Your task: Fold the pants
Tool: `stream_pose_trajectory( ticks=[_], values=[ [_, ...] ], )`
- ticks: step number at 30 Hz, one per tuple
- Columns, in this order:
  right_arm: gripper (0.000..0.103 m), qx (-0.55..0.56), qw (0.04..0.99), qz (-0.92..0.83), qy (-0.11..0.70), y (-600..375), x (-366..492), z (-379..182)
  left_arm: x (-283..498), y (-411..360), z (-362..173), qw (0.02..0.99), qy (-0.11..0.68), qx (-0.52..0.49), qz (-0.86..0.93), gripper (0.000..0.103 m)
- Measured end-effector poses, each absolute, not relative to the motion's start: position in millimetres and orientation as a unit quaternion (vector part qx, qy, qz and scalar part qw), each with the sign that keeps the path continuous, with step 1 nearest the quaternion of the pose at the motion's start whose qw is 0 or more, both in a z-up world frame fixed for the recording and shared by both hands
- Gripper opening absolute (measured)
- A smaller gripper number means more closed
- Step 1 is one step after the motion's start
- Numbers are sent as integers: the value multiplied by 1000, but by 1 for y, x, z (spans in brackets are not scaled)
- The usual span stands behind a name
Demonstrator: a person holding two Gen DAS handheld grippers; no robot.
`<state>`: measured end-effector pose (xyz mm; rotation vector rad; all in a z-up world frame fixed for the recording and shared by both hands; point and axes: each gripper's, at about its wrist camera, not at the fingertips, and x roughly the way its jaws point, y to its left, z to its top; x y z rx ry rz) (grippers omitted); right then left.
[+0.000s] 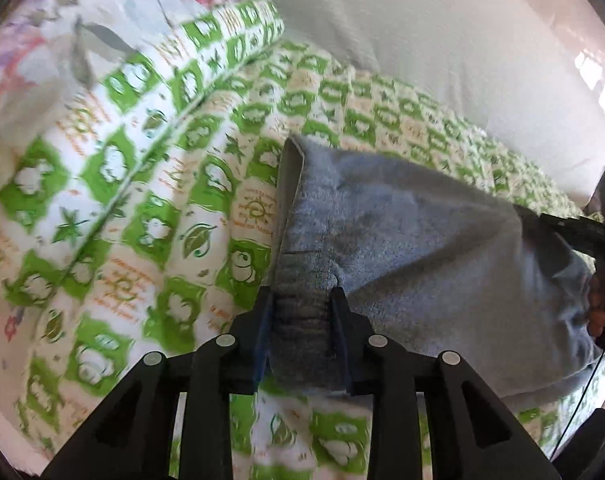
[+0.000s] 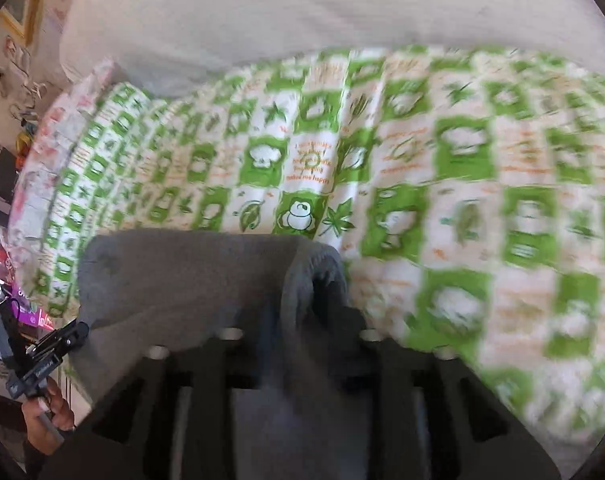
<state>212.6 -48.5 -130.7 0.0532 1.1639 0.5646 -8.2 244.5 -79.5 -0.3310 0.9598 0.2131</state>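
Grey fleece pants (image 1: 402, 248) hang stretched between my two grippers above a green-and-white patterned bedspread (image 1: 142, 200). My left gripper (image 1: 300, 296) is shut on a bunched piece of the ribbed waistband, which fills the gap between its fingers. The cloth narrows to a taut point at my right gripper (image 1: 522, 212), far right in the left wrist view. The right wrist view is blurred. There, the pants (image 2: 182, 280) drape over and between the fingers of my right gripper (image 2: 306, 312), which looks shut on the cloth. My left gripper (image 2: 82, 328) holds the far corner at the lower left.
The bedspread (image 2: 462, 200) covers the bed under the pants. A rolled quilt in the same print (image 1: 206, 64) and a floral pillow (image 1: 102, 8) lie at the left. A white cushion (image 1: 462, 40) runs along the back. A hand (image 2: 50, 412) holds the left gripper's handle.
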Motion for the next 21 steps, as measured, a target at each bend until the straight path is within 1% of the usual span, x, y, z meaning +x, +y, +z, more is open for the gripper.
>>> stream_pose_trajectory(
  ticks=[1,2,6,8,9,10,11,12,15,19,21],
  values=[
    [58,26,809,263,525,-60,202,-117,-12,243,-76,869,457,-155,105,31],
    [62,28,815,263,515,-67,196,-108,-16,239,-72,871,455,-151,109,31],
    [62,52,826,274,490,-111,154,-77,-27,224,-52,880,441,-127,120,32],
    [62,58,833,266,481,-133,133,-66,-34,218,-36,889,422,-118,135,33],
    [62,64,836,261,479,-148,122,-61,-36,218,-30,892,412,-121,142,41],
    [62,72,839,255,476,-164,110,-56,-37,218,-24,894,403,-128,149,47],
    [62,77,842,247,474,-173,103,-54,-38,219,-17,896,393,-135,156,54],
    [62,84,846,232,473,-191,93,-51,-38,218,-14,897,389,-137,160,56],
    [62,117,855,192,467,-243,67,-44,-32,205,-8,900,386,-137,146,57],
    [62,167,873,123,440,-315,33,-33,-13,151,-10,903,408,-116,66,57],
    [62,192,879,89,427,-352,20,-30,-1,111,-13,904,417,-94,22,57]
  ],
)
